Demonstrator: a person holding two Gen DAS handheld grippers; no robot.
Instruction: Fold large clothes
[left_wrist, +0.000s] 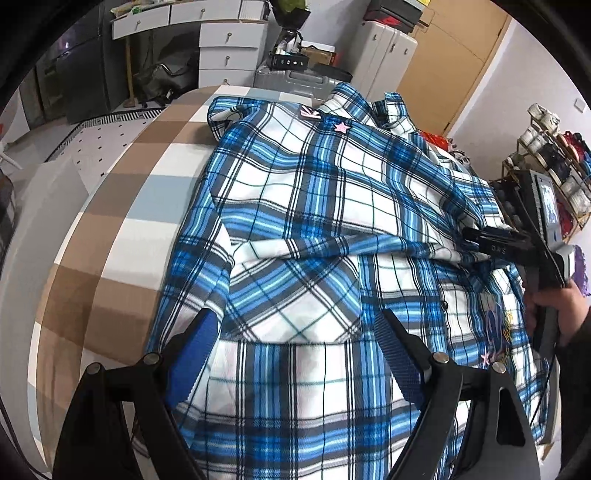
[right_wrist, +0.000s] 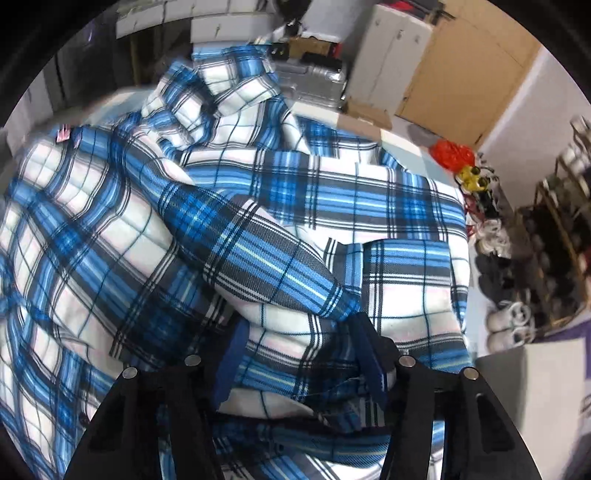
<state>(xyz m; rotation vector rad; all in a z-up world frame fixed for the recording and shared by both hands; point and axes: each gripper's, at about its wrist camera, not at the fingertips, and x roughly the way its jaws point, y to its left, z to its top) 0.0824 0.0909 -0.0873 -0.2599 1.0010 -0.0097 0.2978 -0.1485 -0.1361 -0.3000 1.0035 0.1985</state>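
A large blue-and-white plaid shirt (left_wrist: 332, 192) lies rumpled on a bed with a brown, white and pale-blue checked cover (left_wrist: 129, 206). A pink star patch (left_wrist: 340, 127) sits near the shirt's far end. My left gripper (left_wrist: 295, 332) hangs open just over the near part of the shirt, its blue pads (left_wrist: 192, 343) wide apart. At the shirt's right edge, my right gripper (left_wrist: 469, 236) is held by a hand (left_wrist: 561, 306). In the right wrist view the shirt (right_wrist: 258, 206) fills the frame, and the right gripper (right_wrist: 301, 354) stands part open with a bunched fold between its pads (right_wrist: 232, 358).
White drawers (left_wrist: 227, 48) and a silver suitcase (left_wrist: 295, 79) stand beyond the bed's far end. A rack of shoes (right_wrist: 546, 258) and a red bag (right_wrist: 452, 153) are on the right. The bed's left edge drops to a patterned floor (left_wrist: 99, 147).
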